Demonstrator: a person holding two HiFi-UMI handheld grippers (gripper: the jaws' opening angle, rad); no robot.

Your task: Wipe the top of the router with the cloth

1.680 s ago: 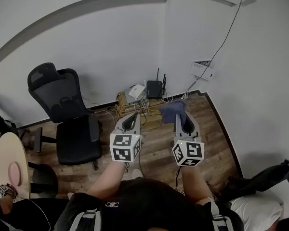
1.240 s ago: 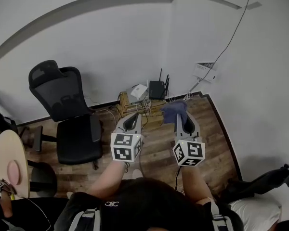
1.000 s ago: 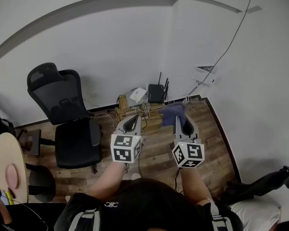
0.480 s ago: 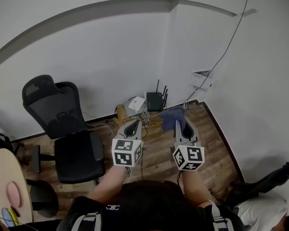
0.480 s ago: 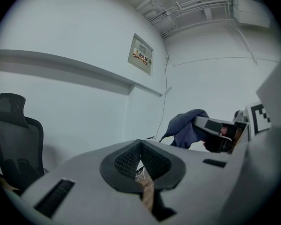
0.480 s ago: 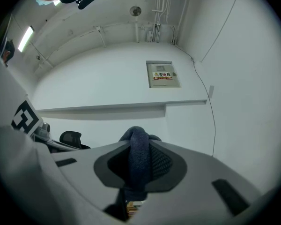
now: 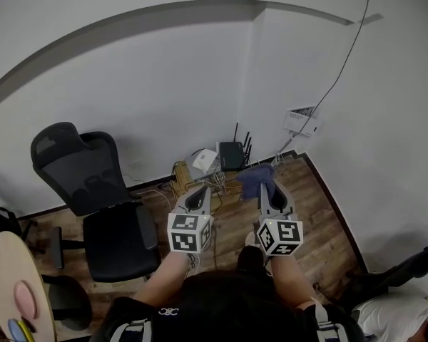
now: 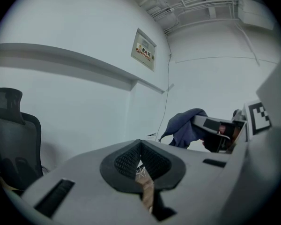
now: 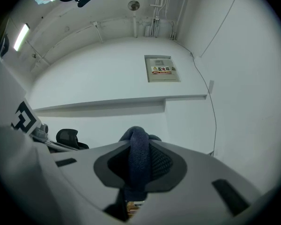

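Note:
A black router (image 7: 233, 155) with upright antennas stands on the floor in the room's corner, against the wall. A dark blue cloth (image 7: 255, 178) is pinched in my right gripper (image 7: 264, 188), held above the floor short of the router; in the right gripper view the cloth (image 9: 139, 160) bulges between the shut jaws. My left gripper (image 7: 197, 197) hangs beside it on the left, jaws shut with nothing between them. From the left gripper view the cloth (image 8: 186, 127) shows off to the right. The router does not show in either gripper view.
A white box (image 7: 205, 160) and a tangle of cables (image 7: 212, 179) lie on a low wooden stand (image 7: 182, 177) beside the router. A black office chair (image 7: 93, 187) stands at the left. A cable (image 7: 339, 73) runs up the right wall from a white wall box (image 7: 301, 121).
The person has stepped toward the corner: router and stand sit closer beneath the grippers, and the chair has shifted. Both grippers kept their pose, cloth still held.

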